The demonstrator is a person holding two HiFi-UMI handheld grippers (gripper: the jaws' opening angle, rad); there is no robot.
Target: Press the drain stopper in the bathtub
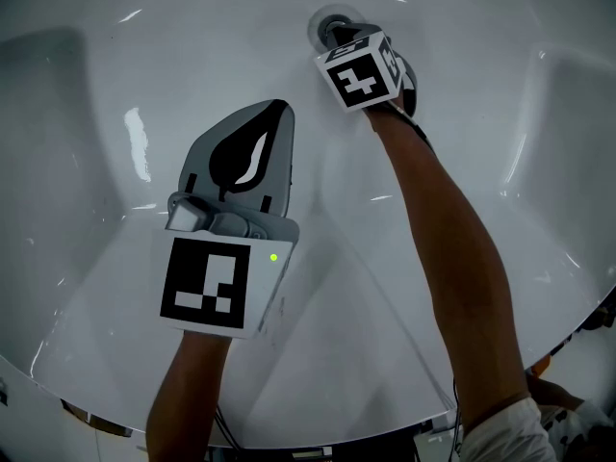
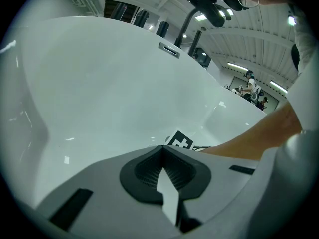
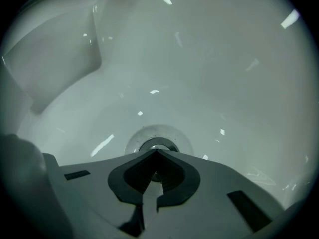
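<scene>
Two tools, both closed, nothing gripped. Right tool (image 3: 157, 152) points steeply down, tips at the drain stopper (image 3: 158, 146). Left tool (image 1: 274, 111) hangs over the bathtub (image 1: 96, 114) floor, well apart.

pale ribbed ceiling (image 2: 249, 39) high above and beyond the left claw (image 2: 162, 147), strip lights (image 2: 238, 65) up to its right, dark posts (image 2: 188, 26) straight above it, distant people (image 2: 248, 85) far off, upper right

drain stopper (image 3: 158, 146) at 12 o'clock: right gripper (image 1: 332, 29) over it | right forearm (image 1: 452, 229) bars 1–5 o'clock | left gripper (image 1: 274, 114) at 9 o'clock | bathtub (image 1: 87, 94) floor between them open | walls (image 1: 568, 114) rise at 3, 9
</scene>
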